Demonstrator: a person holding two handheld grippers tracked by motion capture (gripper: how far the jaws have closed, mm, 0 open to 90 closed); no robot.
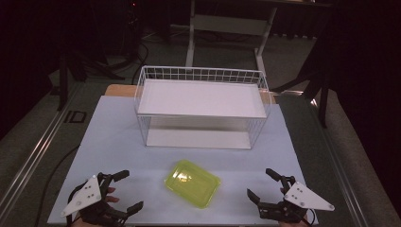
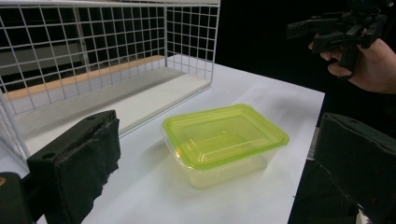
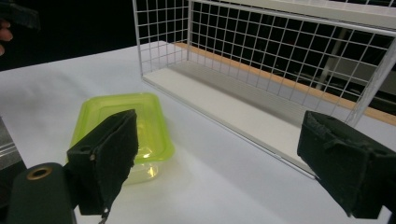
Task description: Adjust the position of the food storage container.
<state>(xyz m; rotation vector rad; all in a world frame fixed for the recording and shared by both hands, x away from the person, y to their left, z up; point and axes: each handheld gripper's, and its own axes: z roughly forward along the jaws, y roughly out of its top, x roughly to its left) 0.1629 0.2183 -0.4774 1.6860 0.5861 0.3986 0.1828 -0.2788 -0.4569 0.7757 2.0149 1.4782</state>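
- The lidded green container (image 1: 192, 183) lies on the white counter (image 1: 108, 137) near your edge, between your two tongs and apart from both.
- Your left tongs (image 1: 124, 190) sit at the near left corner, well to the container's left; your right tongs (image 1: 264, 185) sit at the near right, about as far off on the other side.
- Just beyond the container, toward the far side, stands the white wire rack (image 1: 201, 73) with its upper and lower shelf.
- In the high view your hands are cut off by the bottom edge, and the room behind the counter is too dark to make out.
- In the right gripper view the near jaw covers part of the container's lid.
- In the left gripper view the right tongs are partly cut off at the upper right.
- Both tongs stand with their jaws wide apart, holding nothing and touching nothing; the container sits free on the counter.
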